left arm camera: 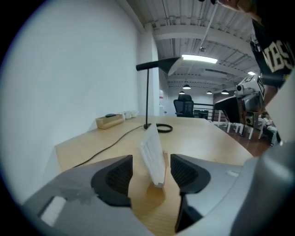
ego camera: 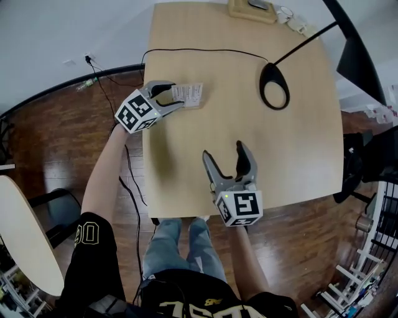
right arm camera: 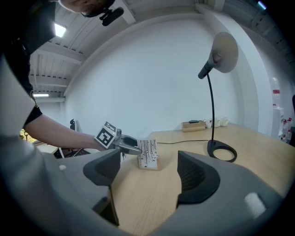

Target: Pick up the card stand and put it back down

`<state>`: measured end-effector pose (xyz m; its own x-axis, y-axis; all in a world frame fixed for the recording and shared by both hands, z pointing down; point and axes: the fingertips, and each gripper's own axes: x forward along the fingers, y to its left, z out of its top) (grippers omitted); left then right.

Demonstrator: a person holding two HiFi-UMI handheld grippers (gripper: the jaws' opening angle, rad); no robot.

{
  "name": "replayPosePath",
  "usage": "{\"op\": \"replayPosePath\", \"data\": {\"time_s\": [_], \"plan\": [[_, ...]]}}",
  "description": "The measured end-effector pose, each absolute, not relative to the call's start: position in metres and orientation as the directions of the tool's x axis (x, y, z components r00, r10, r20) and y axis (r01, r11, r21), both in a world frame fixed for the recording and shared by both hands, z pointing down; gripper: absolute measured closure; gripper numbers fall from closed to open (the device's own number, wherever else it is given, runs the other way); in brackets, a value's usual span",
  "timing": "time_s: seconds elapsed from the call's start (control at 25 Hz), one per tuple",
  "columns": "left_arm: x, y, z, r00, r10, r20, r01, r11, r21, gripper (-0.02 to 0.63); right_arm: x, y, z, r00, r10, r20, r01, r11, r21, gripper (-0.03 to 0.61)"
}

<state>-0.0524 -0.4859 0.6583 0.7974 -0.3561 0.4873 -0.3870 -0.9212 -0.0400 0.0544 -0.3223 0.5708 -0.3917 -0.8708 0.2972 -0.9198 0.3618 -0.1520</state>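
Left hand-held gripper (left arm camera: 151, 175) is straddling the card stand (left arm camera: 153, 156), jaws apart; likely light, stiff, tippy, best pinched low.

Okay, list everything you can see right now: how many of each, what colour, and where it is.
table: one, light wood, centre
card stand: one, white cards on pale base, table's left side
lamp: one, black, ring base on table's far right
cable: one, black, across table's far part
box: one, tan, far edge
small white items: count unclear, beside box
floor: dark wood, around table
left hand-held gripper: one, grey, open around card stand, not pinching
right hand-held gripper: one, grey, open, empty, near edge
arms: two, behind grippers
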Motion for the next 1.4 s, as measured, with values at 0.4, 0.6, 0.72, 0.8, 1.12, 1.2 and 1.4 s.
{"op": "replayPosePath", "data": {"time_s": [0.4,0.6,0.72,0.8,1.12,1.2,1.4], "plan": [[-0.114,-0.414,0.48,0.677,-0.696,0.241,-0.683,-0.716,-0.149,0.342,0.056,-0.279,0.471,-0.426,-0.891,0.157,-0.904,0.413,-0.113,0.187],[-0.107,-0.34,0.414,0.638,-0.758,0.133,-0.749,-0.652,-0.122,0.353,0.05,-0.246,0.425,-0.447,-0.891,0.075,-0.893,0.441,-0.089,0.187],[-0.103,-0.291,0.388,0.608,-0.789,0.091,-0.778,-0.615,-0.128,0.36,0.049,-0.222,0.404,-0.453,-0.891,0.041,-0.89,0.448,-0.086,0.187],[-0.1,-0.26,0.377,0.586,-0.806,0.08,-0.796,-0.591,-0.13,0.362,0.05,-0.205,0.393,-0.456,-0.89,0.024,-0.888,0.453,-0.079,0.187],[-0.101,-0.159,0.366,0.452,-0.89,0.059,-0.882,-0.456,-0.121,0.359,0.054,-0.153,0.377,-0.47,-0.883,-0.02,-0.877,0.469,-0.104,0.187],[-0.103,-0.14,0.371,0.421,-0.905,0.059,-0.9,-0.425,-0.098,0.359,0.053,-0.144,0.381,-0.478,-0.878,-0.017,-0.871,0.477,-0.113,0.187],[-0.112,-0.099,0.375,0.407,-0.911,0.073,-0.907,-0.412,-0.085,0.354,0.043,-0.121,0.381,-0.477,-0.879,-0.006,-0.874,0.475,-0.106,0.187]]}}
